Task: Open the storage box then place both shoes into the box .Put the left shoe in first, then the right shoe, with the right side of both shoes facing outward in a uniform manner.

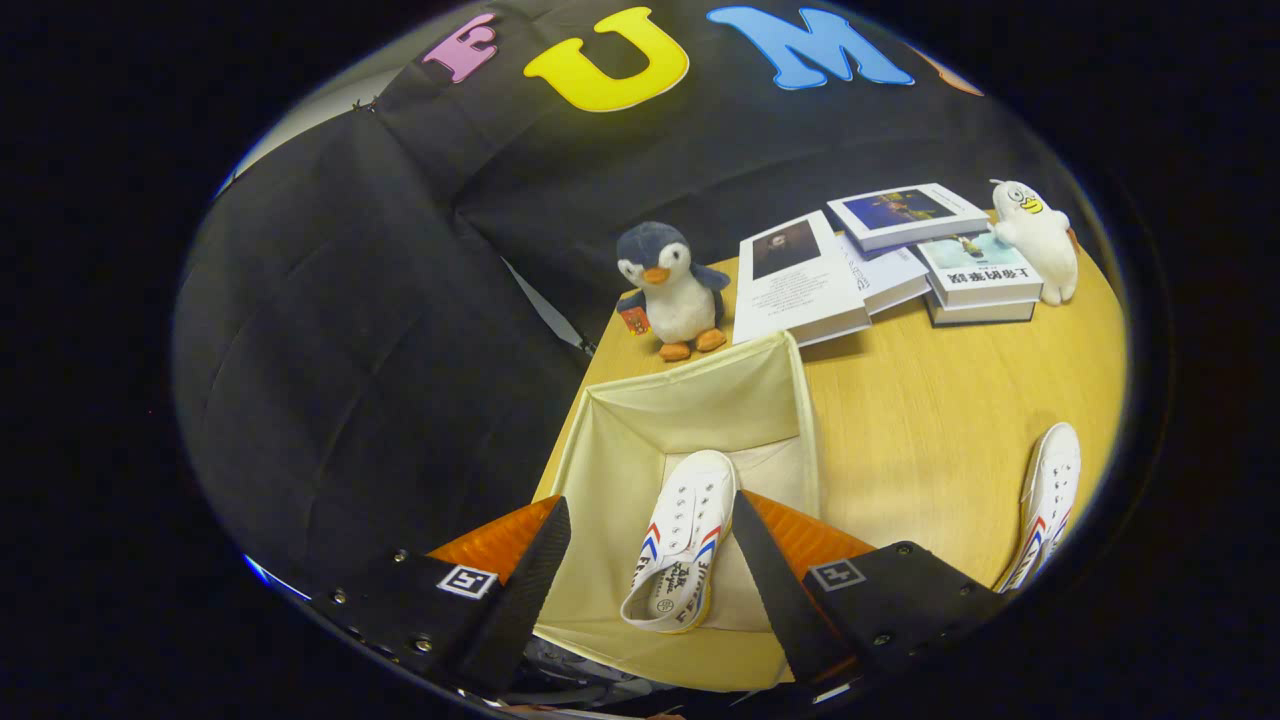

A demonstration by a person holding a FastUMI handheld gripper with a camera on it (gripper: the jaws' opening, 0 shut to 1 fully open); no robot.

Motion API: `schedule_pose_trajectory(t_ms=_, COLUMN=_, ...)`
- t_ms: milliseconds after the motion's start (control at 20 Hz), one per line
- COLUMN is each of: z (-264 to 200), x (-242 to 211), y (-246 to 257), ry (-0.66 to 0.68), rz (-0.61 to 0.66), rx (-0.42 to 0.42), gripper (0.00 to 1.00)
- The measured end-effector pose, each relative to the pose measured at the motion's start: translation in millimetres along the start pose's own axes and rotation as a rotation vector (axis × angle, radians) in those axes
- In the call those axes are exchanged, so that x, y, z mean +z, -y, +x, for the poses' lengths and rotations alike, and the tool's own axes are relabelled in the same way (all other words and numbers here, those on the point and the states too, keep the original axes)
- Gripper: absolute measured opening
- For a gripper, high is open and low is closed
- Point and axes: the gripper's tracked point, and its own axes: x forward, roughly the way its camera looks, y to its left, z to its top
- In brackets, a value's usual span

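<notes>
A cream fabric storage box point(780, 390) stands open on the wooden table, directly below my fingers. One white shoe point(685, 535) with red and blue stripes lies inside it on the box floor, toe pointing away from me. It sits between my two fingers but lower down, touching neither. My gripper point(650, 510) hangs above the box with its fingers spread wide apart and nothing held. The second white shoe point(1048, 505) lies on the table to the right of the box, past my right finger.
A penguin plush point(672, 288) stands just behind the box. Several books point(880, 260) are stacked on the table point(930, 420) further back, with a white plush point(1040, 238) beside them. The black cloth wall closes off the left side and the back.
</notes>
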Motion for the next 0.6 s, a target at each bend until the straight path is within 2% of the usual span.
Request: schedule_pose_trajectory(t_ms=600, z=-85, x=29, y=117, ry=0.124, rz=0.033, rx=-0.159, gripper=0.97)
